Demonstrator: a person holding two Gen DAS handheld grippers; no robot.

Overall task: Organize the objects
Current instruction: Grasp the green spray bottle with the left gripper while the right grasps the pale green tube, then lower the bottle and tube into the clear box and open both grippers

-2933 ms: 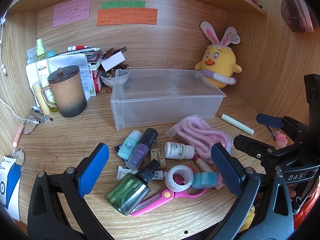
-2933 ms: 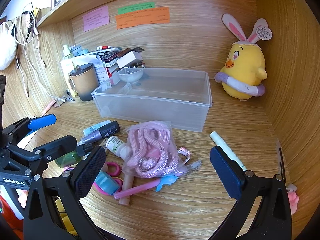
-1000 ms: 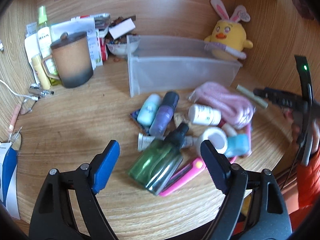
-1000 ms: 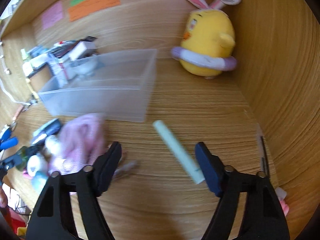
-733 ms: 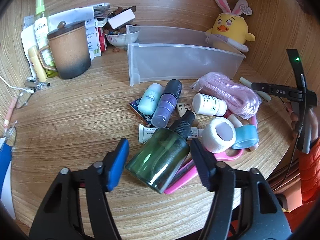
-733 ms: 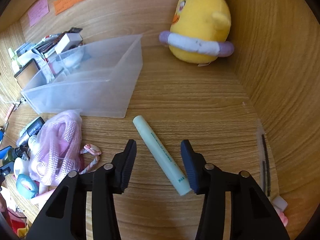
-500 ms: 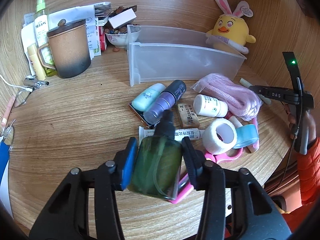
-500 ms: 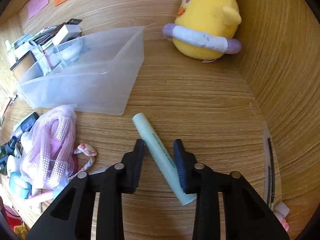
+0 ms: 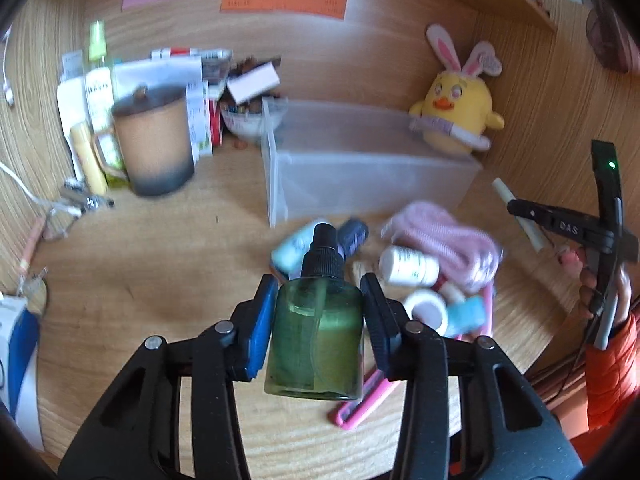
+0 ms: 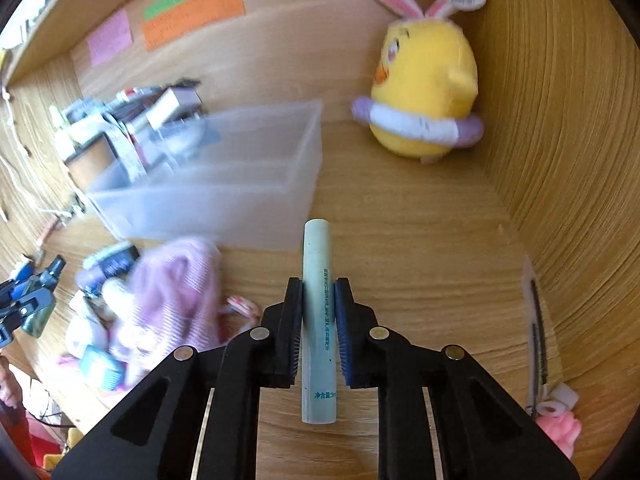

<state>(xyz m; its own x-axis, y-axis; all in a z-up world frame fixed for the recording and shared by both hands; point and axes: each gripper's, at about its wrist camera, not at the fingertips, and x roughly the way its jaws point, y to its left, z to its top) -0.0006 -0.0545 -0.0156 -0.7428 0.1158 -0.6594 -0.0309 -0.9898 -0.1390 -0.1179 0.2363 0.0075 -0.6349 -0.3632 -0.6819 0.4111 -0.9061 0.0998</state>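
My left gripper is shut on a green spray bottle with a black pump top and holds it above the desk. My right gripper is shut on a pale green tube and holds it above the desk, near the right end of the clear plastic bin. The bin stands behind a pile of small items: a pink rope bag, a white bottle, tape rolls, and pink scissors. The right gripper with its tube also shows in the left wrist view.
A lidded brown mug, papers and bottles stand at the back left. A yellow plush chick sits at the back right against the wooden wall. A bowl sits behind the bin. A cable lies at the far left.
Both grippers closed: the left on the green spray bottle, the right on the pale green tube. Both items have been lifted off the desk.
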